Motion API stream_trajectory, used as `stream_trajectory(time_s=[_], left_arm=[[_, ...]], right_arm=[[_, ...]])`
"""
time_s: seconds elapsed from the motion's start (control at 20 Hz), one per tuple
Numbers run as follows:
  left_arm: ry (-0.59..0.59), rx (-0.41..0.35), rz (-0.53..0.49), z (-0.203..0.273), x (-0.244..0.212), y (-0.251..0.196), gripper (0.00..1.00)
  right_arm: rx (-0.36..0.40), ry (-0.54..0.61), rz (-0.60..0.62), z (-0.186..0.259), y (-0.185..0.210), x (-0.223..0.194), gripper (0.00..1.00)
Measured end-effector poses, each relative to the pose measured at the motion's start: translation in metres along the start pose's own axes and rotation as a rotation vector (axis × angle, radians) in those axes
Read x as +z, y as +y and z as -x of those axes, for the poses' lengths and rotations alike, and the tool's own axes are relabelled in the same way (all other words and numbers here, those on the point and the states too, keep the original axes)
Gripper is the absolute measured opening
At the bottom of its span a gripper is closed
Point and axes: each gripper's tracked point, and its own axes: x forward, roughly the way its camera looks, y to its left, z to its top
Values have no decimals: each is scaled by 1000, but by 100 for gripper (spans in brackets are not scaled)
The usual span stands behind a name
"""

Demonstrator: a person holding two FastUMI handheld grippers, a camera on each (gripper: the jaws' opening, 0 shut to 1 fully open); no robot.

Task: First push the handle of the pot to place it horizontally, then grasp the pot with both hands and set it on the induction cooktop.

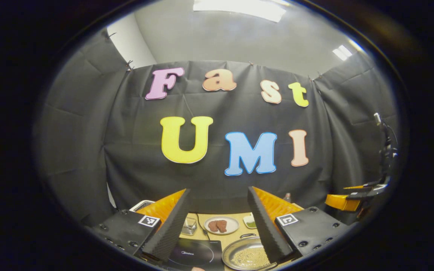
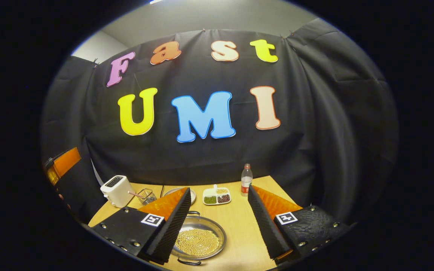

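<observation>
Light wood table [image 2: 239,226], left to right in my right gripper view: white toaster [image 2: 117,191], small wire basket [image 2: 147,195], divided dish [image 2: 217,196] with green, dark and pale fillings, bottle [image 2: 246,180]. Left gripper view: glass cup [image 1: 189,226], plate [image 1: 221,225] with two brown pieces, small green dish [image 1: 251,223]. Metal pot [image 2: 199,238], shallow, full of small yellowish beads, loop handles at far and near rims. It sits low between my right gripper's [image 2: 217,226] spread fingers, near the left one. Left gripper [image 1: 217,226] also spread, above table; pot beside black induction cooktop [image 1: 194,256], just to its right.
</observation>
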Motion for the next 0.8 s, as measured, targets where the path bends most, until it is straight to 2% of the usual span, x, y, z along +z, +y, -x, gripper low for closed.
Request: stream_trajectory(time_s=[0.05,0.1,0.15,0.2,0.25,0.3,0.35,0.4,0.8], left_arm=[[0,0,-2,-1,-1,0,95],[2,-1,-6,-2,-1,0,99],[5,-1,-10,-2,-3,1,97],[6,-2,-12,-3,-2,1,95],[4,-2,-14,-3,-3,1,97],[3,-1,-14,-3,-4,1,97],[4,1,-15,-2,-4,3,97],[7,2,-17,-2,-5,5,97],[38,43,-16,0,-19,25,99]], right_arm=[[1,23,-6,-2,1,-5,91],[6,41,-10,-3,2,-10,79],[3,61,-10,-5,1,-17,80],[8,86,-15,-6,2,-24,74],[27,120,-22,-7,7,-35,55],[27,152,-29,-8,8,-42,54],[26,175,-40,-10,5,-49,35],[42,198,-50,-11,10,-56,27],[117,393,32,-15,35,-121,25]])
